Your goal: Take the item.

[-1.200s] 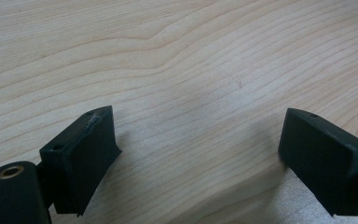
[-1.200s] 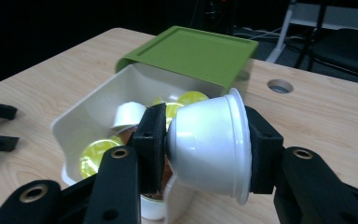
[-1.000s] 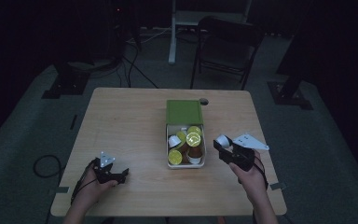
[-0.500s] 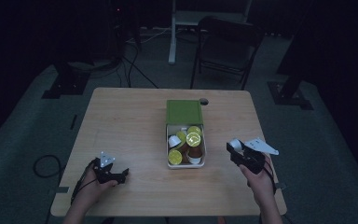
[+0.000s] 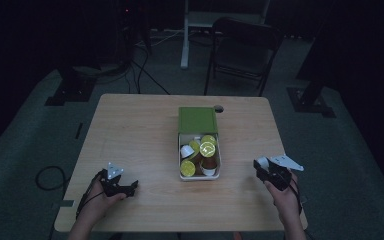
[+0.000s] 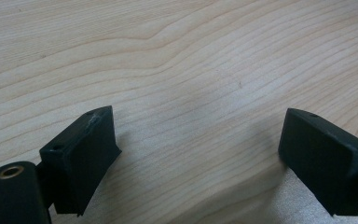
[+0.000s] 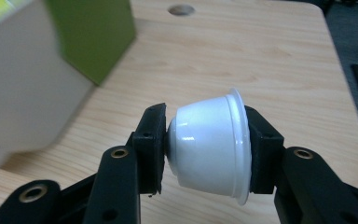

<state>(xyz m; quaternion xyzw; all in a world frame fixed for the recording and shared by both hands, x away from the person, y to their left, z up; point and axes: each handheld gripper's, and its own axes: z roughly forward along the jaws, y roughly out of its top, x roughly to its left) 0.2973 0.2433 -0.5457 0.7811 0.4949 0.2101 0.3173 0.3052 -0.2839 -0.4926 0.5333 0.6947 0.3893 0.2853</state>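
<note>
At the near left corner of the wooden table [image 5: 140, 130] the person's left hand [image 5: 92, 202] is holding the left gripper [image 5: 125, 187], which is lying low over the bare wood. In the left gripper view its two black jaws are standing wide apart, and between them there is only the wood grain, so this tool is open and is carrying nothing. Moving to the right, near the middle of the table, a small box [image 5: 199, 172] is sitting with its green lid [image 5: 197, 120] folded back toward the far side. Inside the box several coffee capsules [image 5: 207, 148] are lying mixed together, some with yellow-green tops, some brown, some white. Just beyond the far right corner of the lid a small dark hole [image 5: 219, 108] is showing in the table surface. Further to the right, near the right edge of the table and on the near side, the right hand [image 5: 285, 197] is holding the right gripper [image 5: 260, 165]. In the right gripper view the jaws are pressing on a white capsule [image 7: 212, 149] from both sides; the capsule is lying on its side, with the narrow bottom against one jaw and the wide rim against the other jaw. The capsule is being held above the wood, well apart from the box, which is showing blurred at the left of that view.
</note>
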